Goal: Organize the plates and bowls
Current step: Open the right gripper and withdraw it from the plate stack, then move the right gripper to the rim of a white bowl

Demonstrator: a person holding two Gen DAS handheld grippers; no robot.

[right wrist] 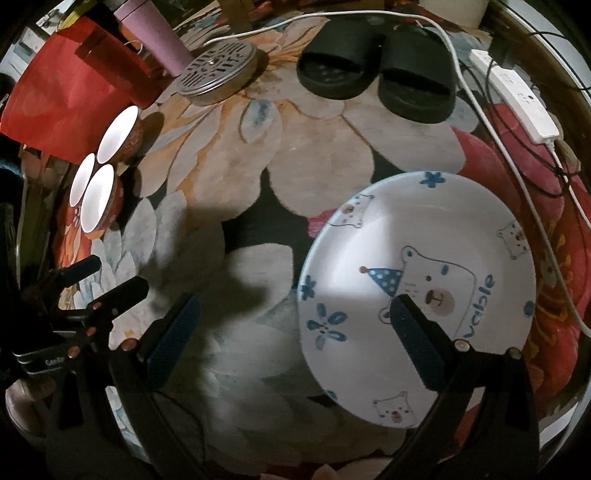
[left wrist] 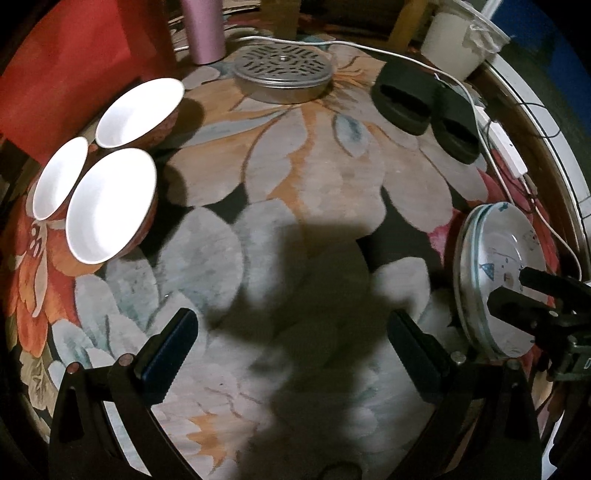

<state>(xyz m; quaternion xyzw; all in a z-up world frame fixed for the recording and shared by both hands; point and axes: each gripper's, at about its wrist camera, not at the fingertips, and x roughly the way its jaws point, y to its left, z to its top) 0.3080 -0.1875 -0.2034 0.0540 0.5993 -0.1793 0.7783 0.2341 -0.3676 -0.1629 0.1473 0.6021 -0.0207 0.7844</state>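
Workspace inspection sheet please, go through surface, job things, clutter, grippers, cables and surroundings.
Surface: floral rug, shadowed in the middle.
Job's things: three bowls clustered upright at left; stacked bear plates at right.
Clutter: black slippers, perforated metal tin, pink tumbler.
Grippers: left gripper open, empty, over the rug; right gripper open, one finger over the top plate.
Cables: white cable and power strip along the right edge.
Surroundings: red bag, white bucket.
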